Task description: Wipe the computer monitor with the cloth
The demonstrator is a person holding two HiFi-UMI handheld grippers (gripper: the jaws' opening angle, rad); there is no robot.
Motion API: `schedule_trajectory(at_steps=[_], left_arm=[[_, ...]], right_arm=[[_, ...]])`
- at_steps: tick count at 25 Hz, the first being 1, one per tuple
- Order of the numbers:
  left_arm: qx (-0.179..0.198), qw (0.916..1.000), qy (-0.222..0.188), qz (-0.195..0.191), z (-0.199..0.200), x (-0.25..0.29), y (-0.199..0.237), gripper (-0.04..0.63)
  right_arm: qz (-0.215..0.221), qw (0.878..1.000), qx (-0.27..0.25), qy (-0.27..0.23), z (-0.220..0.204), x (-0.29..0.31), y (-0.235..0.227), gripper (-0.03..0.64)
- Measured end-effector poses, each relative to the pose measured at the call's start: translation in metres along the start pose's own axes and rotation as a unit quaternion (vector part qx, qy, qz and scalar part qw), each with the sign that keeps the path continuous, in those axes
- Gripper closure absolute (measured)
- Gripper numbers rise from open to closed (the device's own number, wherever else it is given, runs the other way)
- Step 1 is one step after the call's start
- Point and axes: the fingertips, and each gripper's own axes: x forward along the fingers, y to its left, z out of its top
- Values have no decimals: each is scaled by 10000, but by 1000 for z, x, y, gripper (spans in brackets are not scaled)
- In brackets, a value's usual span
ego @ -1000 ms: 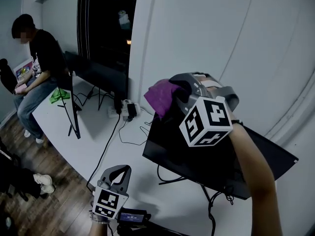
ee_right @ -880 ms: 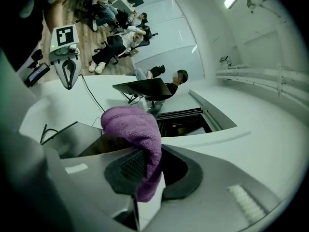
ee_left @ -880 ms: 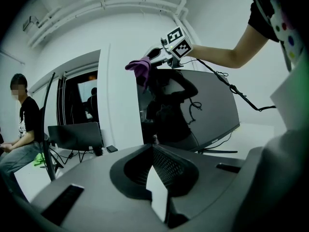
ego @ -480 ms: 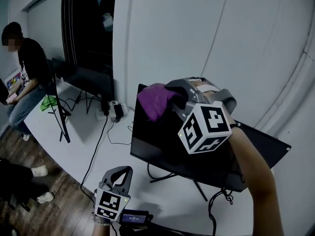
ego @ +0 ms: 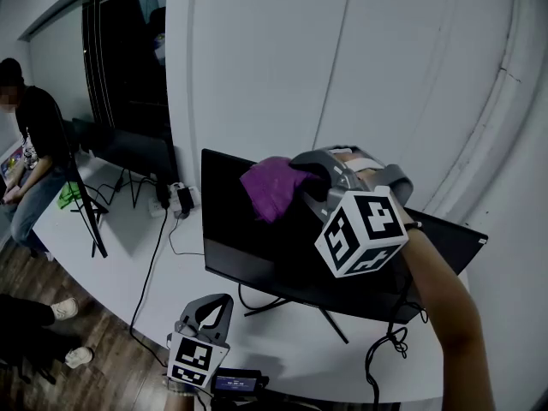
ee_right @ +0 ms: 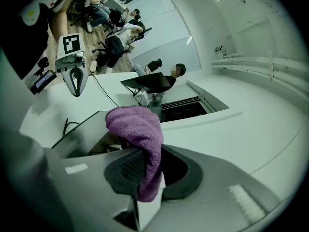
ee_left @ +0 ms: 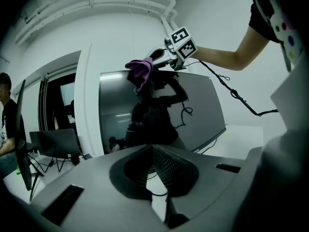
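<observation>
In the centre of the frame, the right gripper point(ego: 308, 176), on an outstretched forearm, is clamping the purple cloth point(ego: 272, 188) at the monitor's point(ego: 233, 229) upper edge. The left gripper point(ego: 208, 313) is hanging at the bottom, its jaws together and empty.

Monitor point(ego: 248, 229) has the wall point(ego: 274, 67) just behind it, so access is from the front. Right hand-held gripper point(ego: 300, 181), clamped on the cloth point(ego: 270, 188), is at the screen's top edge; the screen face below is unobstructed. Under the monitor are stand legs point(ego: 330, 322) and a cable tangle point(ego: 387, 348). Bench point(ego: 120, 247) to the left is bare except for one cable point(ego: 152, 264) and a power strip point(ego: 175, 199). Farther left, an edge-on monitor point(ego: 84, 204) blocks the way.
</observation>
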Motion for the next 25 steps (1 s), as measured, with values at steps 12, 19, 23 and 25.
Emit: schedule_trajectory(at_steps=[12, 19, 23, 25], left_arm=[[126, 9991, -51, -391, 17, 18, -70, 589], [217, 9977, -67, -638, 26, 27, -110, 589], [284, 9966, -87, -772, 32, 35, -136, 589], [307, 9959, -105, -844, 35, 37, -147, 589]], right_arm=[[-87, 9992, 226, 309, -58, -68, 18, 546], [-178, 9973, 436, 559, -96, -111, 28, 546], [-253, 9959, 513, 697, -119, -136, 34, 546], [-285, 9950, 544, 789, -129, -148, 37, 546]])
